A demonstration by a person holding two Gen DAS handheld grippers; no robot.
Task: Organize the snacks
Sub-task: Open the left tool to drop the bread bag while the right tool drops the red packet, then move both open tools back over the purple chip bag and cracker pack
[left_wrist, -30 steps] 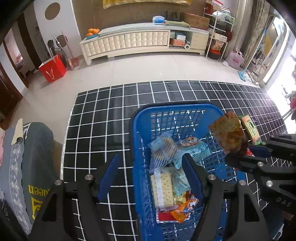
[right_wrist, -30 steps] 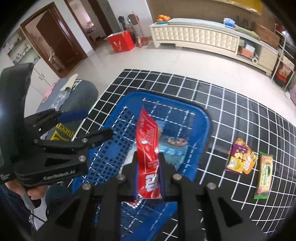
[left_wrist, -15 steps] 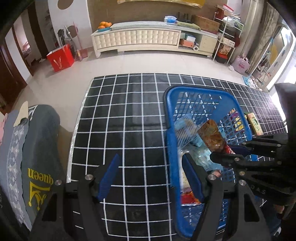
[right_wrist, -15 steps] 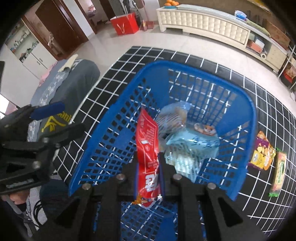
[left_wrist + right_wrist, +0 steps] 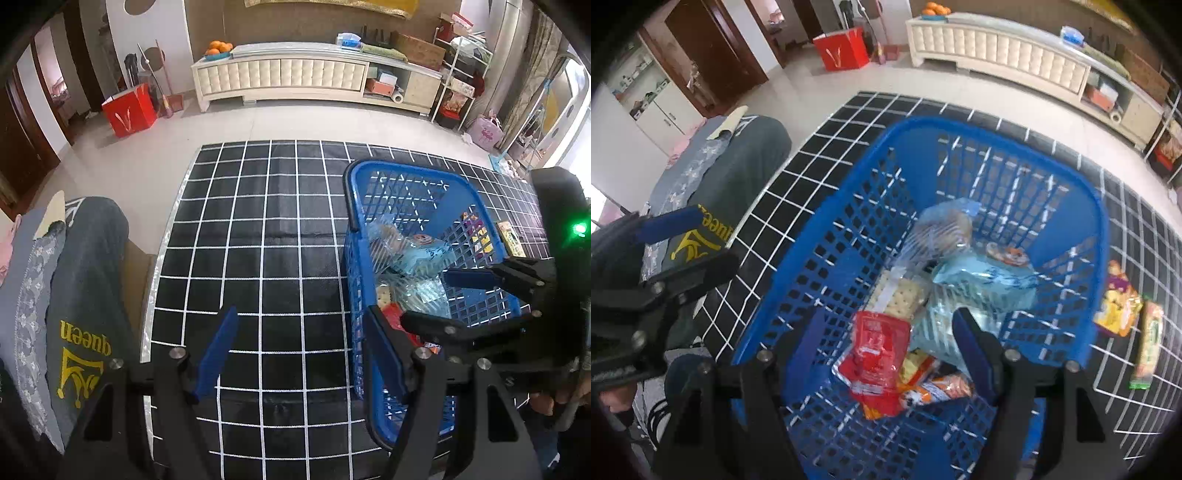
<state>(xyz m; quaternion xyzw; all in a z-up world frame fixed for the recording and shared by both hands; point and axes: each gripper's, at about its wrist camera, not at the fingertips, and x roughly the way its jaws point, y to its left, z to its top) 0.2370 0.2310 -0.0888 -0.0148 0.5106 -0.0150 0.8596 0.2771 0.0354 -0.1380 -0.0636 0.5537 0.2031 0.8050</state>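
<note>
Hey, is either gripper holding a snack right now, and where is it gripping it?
Nothing is held. The right gripper has just opened over the basket; the red packet lies loose below. The left gripper is open and empty.

Left wrist view: steep downward look over checked mat [image 5: 266, 236], blue basket [image 5: 417, 173] at three o'clock, cabinet [image 5: 295, 77] at twelve. Right wrist view: closer, directly above same basket [image 5: 990, 136], cabinet [image 5: 997, 51] at one o'clock. Shared: basket, mat [image 5: 849, 122], cabinet, red bag [image 5: 127, 109] [image 5: 846, 48].
</note>
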